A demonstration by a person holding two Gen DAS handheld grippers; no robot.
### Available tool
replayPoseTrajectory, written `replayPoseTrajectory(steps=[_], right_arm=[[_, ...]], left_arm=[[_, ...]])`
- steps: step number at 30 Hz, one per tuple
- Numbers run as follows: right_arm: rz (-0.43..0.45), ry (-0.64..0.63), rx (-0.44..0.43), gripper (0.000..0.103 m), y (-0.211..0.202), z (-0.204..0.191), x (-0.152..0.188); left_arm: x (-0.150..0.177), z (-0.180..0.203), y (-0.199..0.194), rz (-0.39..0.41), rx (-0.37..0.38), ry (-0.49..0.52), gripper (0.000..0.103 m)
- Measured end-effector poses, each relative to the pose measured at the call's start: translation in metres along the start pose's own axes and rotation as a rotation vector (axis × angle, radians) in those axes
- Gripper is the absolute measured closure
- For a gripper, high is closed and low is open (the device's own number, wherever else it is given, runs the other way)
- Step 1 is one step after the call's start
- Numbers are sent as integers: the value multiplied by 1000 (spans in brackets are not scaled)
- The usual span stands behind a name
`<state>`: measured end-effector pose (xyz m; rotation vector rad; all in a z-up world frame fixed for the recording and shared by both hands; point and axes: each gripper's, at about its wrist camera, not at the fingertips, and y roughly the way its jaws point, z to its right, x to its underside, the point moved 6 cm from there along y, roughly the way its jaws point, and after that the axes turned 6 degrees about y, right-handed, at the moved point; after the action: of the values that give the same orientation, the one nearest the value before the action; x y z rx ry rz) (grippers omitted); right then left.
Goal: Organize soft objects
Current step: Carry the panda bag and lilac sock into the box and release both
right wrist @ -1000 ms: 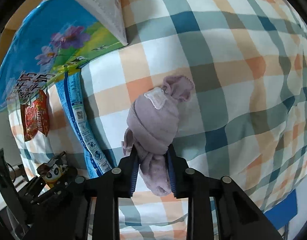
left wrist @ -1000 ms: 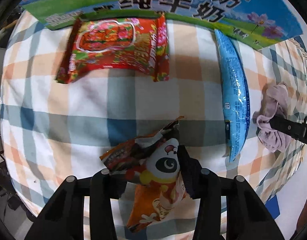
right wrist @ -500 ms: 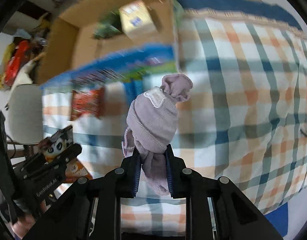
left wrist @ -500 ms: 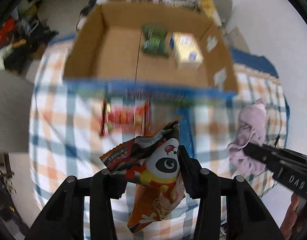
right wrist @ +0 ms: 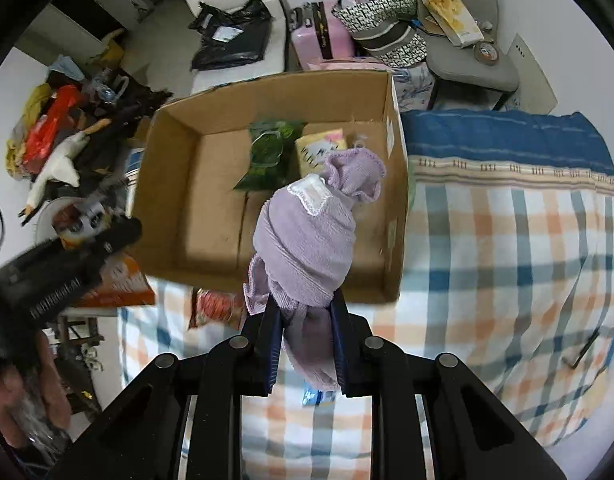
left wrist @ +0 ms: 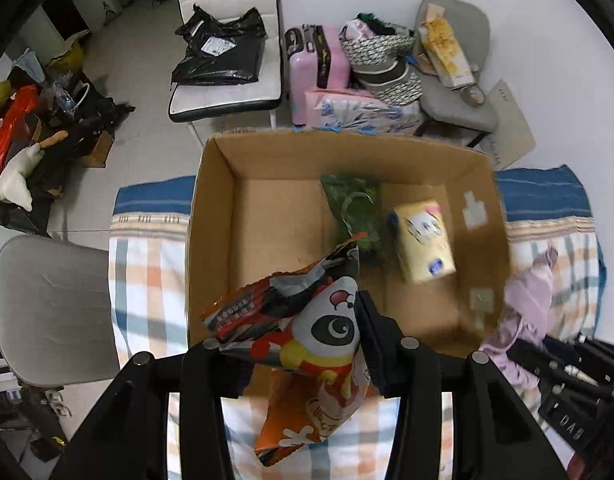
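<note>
**Soft things: two in my grip, two in the box, at least two left on the bed**

Snack bag [left wrist: 319,344], the one with the panda face, is pinched between my left fingers [left wrist: 307,354], which are closed tight on its middle so that its orange lower end hangs below them. I hold it in the air at the near edge of the cardboard box [left wrist: 211,216], with its crumpled top already over the opening. My right fingers [right wrist: 305,340] are closed just as firmly on the purple cloth bundle [right wrist: 307,236], gripping its narrow tail while the round, knotted part stands up in front of the camera, above the near right part of the box.

Under my right hand, on the checked bedspread [right wrist: 507,240], a red packet [right wrist: 211,306] lies against the near wall of the box, and a corner of a blue packet [right wrist: 317,396] peeps out below my fingers. Neither is packed yet.

Further on, inside the box, a green packet [left wrist: 357,212] and a yellow tissue pack [left wrist: 423,240] lie side by side on the bottom, towards the right; the left half is bare cardboard.

So I judge the job about half done: two things are in, two are carried to the box and only need letting go, and at least the red and blue packets remain to fetch. Whether more lies on the bed outside these views, I cannot tell.
</note>
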<state>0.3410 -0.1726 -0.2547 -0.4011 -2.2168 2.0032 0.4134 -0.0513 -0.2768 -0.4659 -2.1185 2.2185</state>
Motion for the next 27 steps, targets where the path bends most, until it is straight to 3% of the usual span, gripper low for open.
replayPoseTrajectory(steps=[7,15,21,27], right_arm=[[-124,27,84,80,57,3,-46],[-266,69,129,80,132,15,-55],[-346,79,149,80,163,21,-50],[-371,82,171,78,173,25,-54]], left_arm=[[-41,-14,62,-107,-42,37,61],[-57,-29,121,-226,-16,11,61],[-67,-26,140,-262,25,4,59],[-78,-27,146,-261,12,-7,58]])
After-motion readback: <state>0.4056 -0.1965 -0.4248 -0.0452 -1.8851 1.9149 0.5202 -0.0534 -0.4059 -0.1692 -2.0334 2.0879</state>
